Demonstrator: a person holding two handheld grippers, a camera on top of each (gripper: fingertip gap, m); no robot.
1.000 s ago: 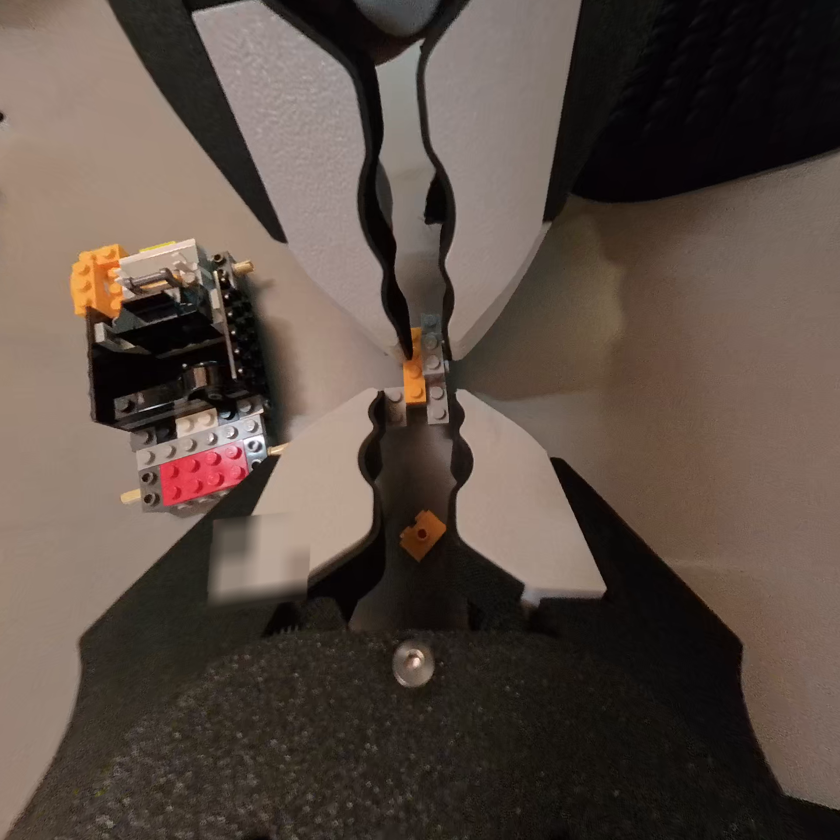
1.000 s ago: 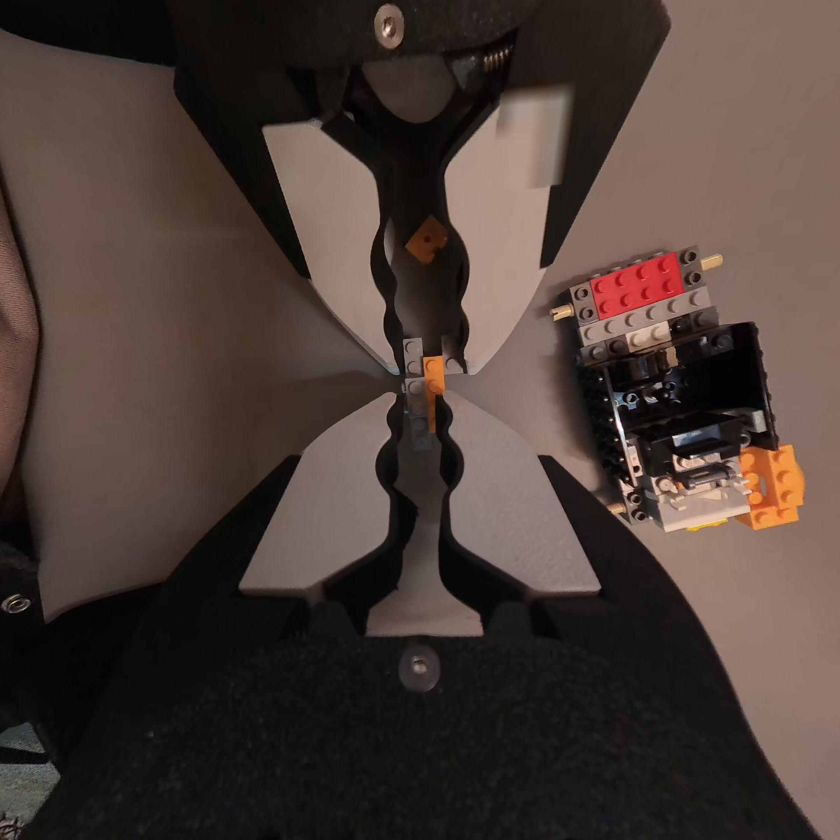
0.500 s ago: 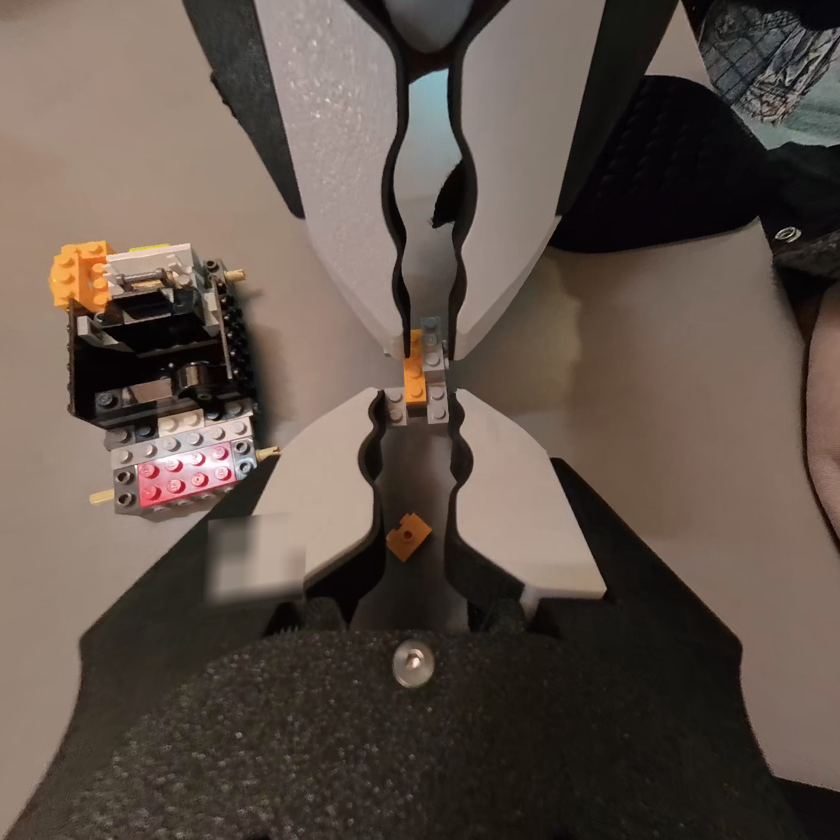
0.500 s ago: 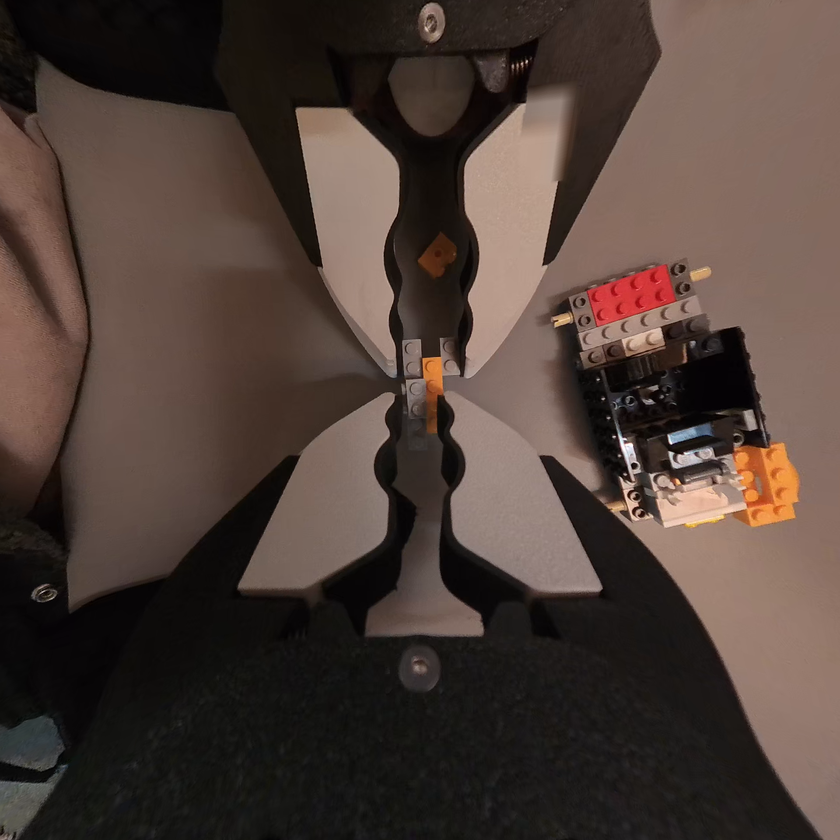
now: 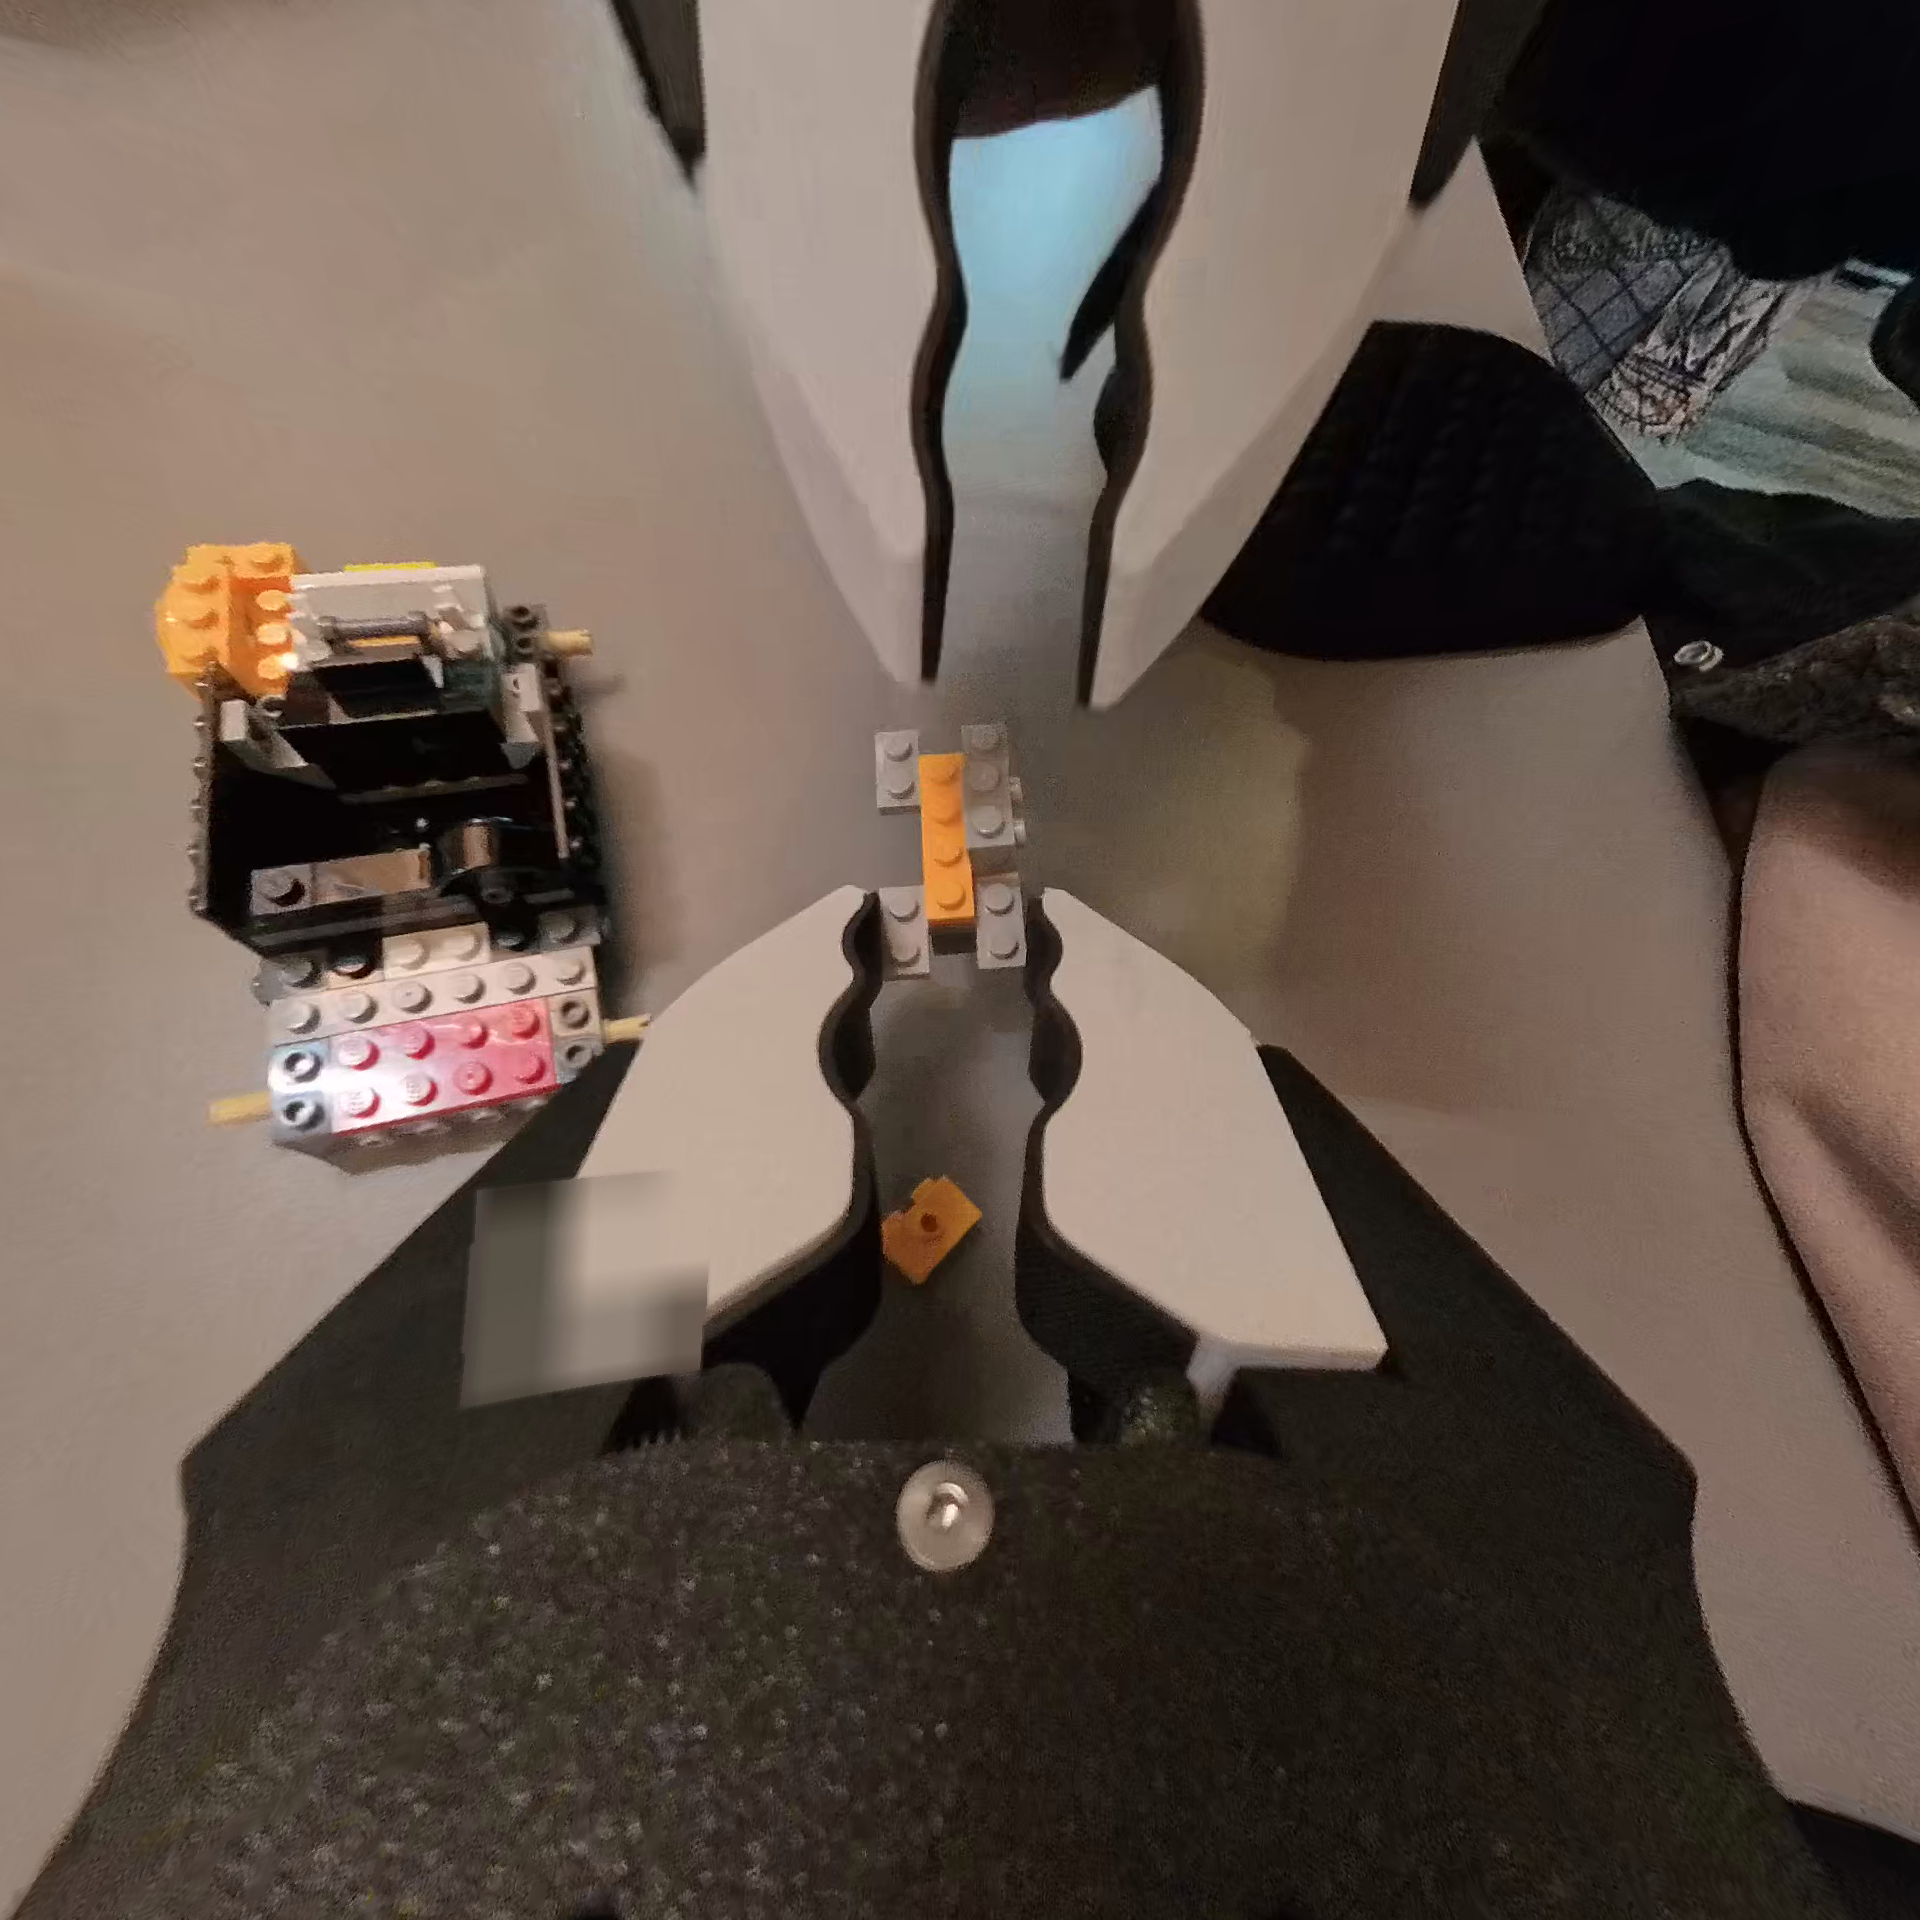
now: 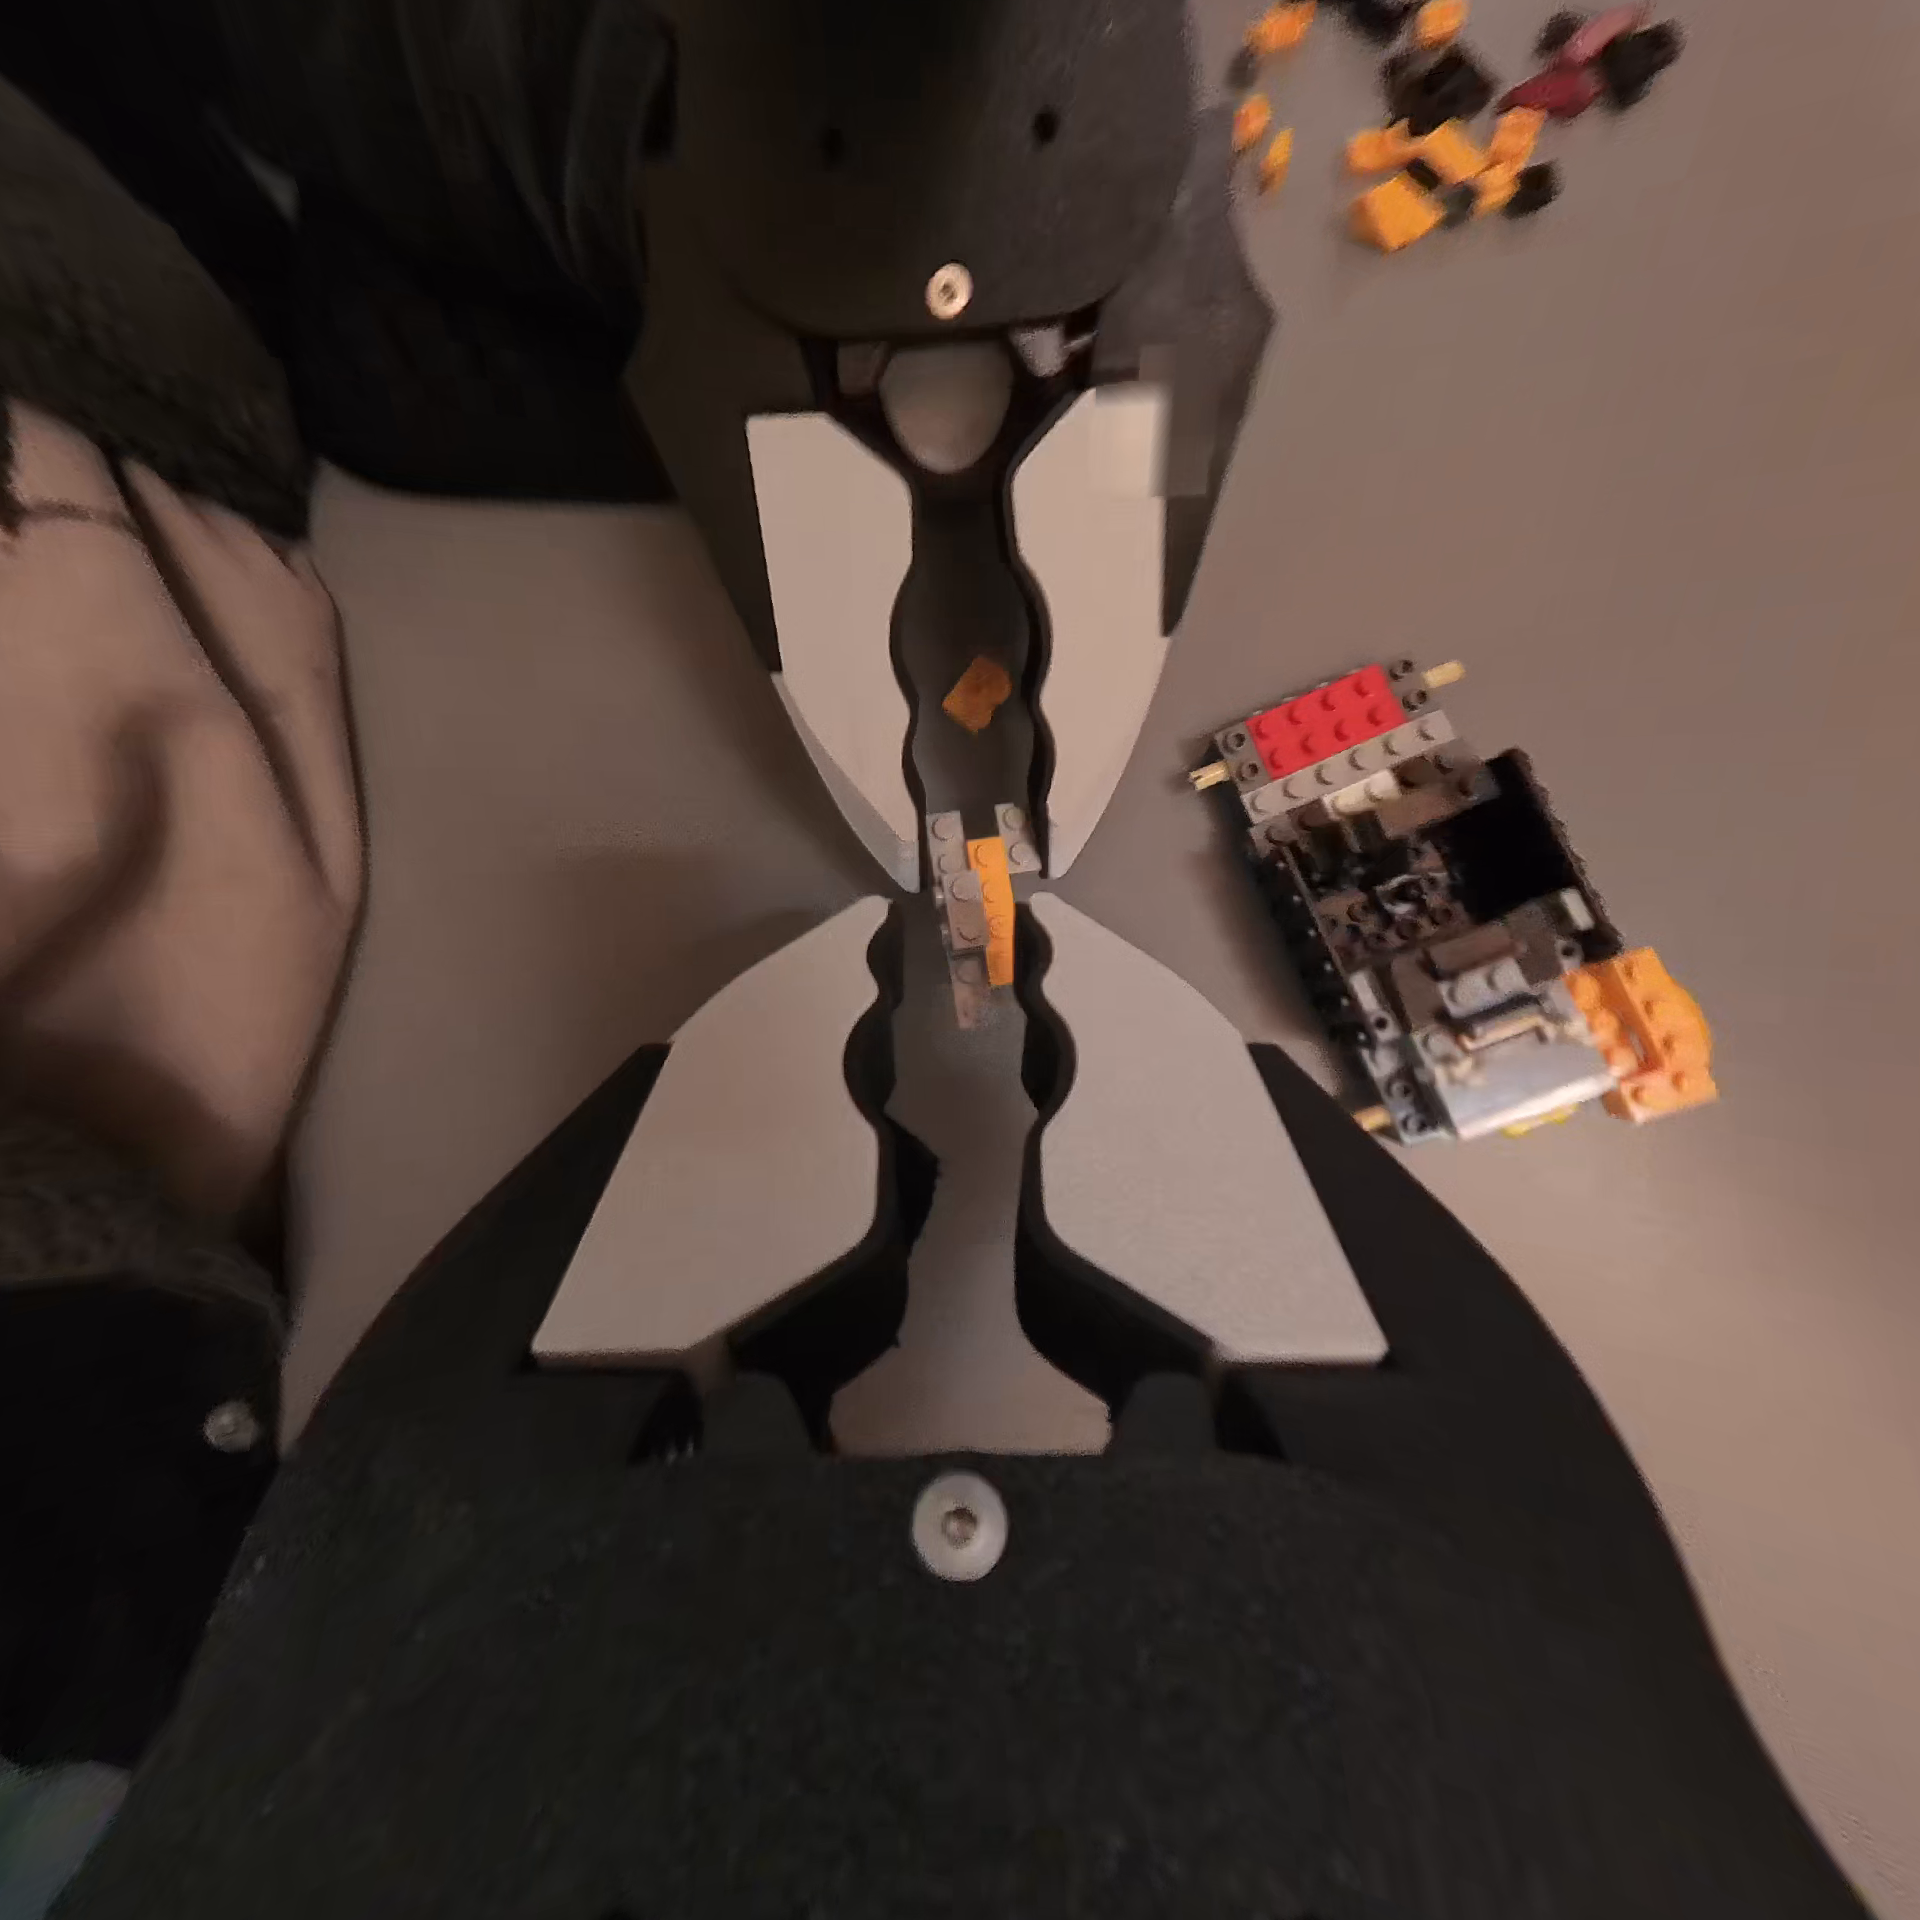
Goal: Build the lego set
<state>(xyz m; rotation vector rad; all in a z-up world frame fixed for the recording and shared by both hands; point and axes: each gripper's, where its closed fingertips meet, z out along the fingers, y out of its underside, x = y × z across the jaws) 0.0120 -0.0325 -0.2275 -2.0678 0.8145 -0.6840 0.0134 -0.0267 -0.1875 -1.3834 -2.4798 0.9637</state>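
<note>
A small grey and orange plate assembly (image 5: 951,831) is held over the table. My left gripper (image 5: 951,920) is shut on its near end. My right gripper (image 5: 1006,691) stands just beyond its far end, jaws parted, not touching it. In the right wrist view the assembly (image 6: 977,904) shows in the gap of my right gripper (image 6: 961,914), with the left gripper (image 6: 977,873) clamping it from the far side. The half-built black, grey, red and orange vehicle (image 5: 405,862) lies on the table to the left; it also shows in the right wrist view (image 6: 1455,904).
A small loose orange piece (image 5: 928,1226) lies on the table under my left gripper. A pile of loose orange and black pieces (image 6: 1455,135) sits at the far right. A person's arm (image 6: 156,831) and dark clothing border the table edge (image 5: 1455,499). There is about 4 cm between the tips of the two grippers.
My right gripper has let go of the assembly and drawn back from it. The left gripper keeps its hold. The right wrist view has pulled away, bringing the loose pieces into sight.
</note>
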